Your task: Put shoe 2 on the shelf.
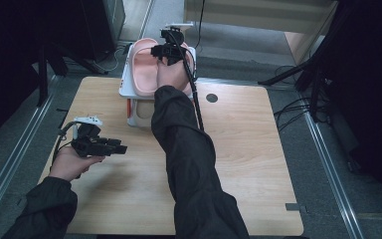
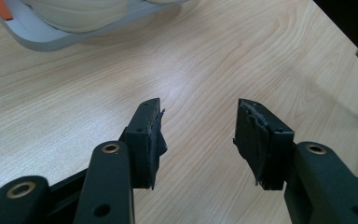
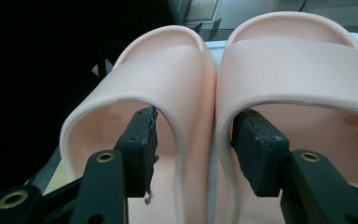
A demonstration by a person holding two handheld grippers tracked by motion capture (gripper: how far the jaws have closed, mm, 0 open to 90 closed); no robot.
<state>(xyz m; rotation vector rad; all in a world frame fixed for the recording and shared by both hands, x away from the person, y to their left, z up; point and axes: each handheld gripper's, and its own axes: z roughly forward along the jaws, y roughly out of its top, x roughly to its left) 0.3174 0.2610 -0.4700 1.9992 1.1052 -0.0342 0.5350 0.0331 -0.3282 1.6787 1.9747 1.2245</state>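
Right gripper view: right gripper point(image 3: 193, 154) open, one jaw inside each pink slipper point(image 3: 168, 88), on white rack point(image 1: 125, 82) at table's point(image 1: 238, 149) far edge. Release apparently done; next, straight withdrawal. Left gripper point(image 2: 198, 140) open, empty.

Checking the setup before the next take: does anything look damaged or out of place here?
The black pads on both tools look worn: the left tool has frayed, peeling edges on its pads, as does the right tool. The pink slippers sit neatly side by side on the white rack.
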